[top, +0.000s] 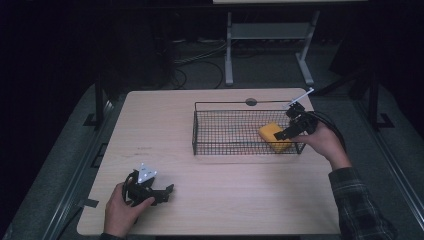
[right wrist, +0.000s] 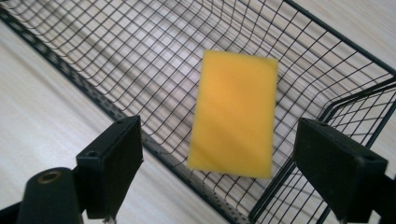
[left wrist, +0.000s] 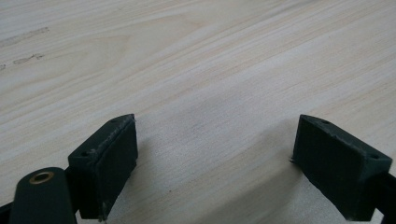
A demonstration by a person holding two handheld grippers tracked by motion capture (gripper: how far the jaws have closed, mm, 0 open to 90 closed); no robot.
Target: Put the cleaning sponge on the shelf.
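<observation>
Hovering at the wire basket's three o'clock end, the right gripper gapes wide, empty; the yellow sponge lies inside, apparently delivered. The left gripper rests open on the bench.

Dim room, grey floor, pale wooden table, white metal stand, cables behind

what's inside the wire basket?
A yellow sponge lies in the wire basket, at its right end near the right gripper, whose jaws stand open, clear of it. What is under the sponge is covered.
</observation>
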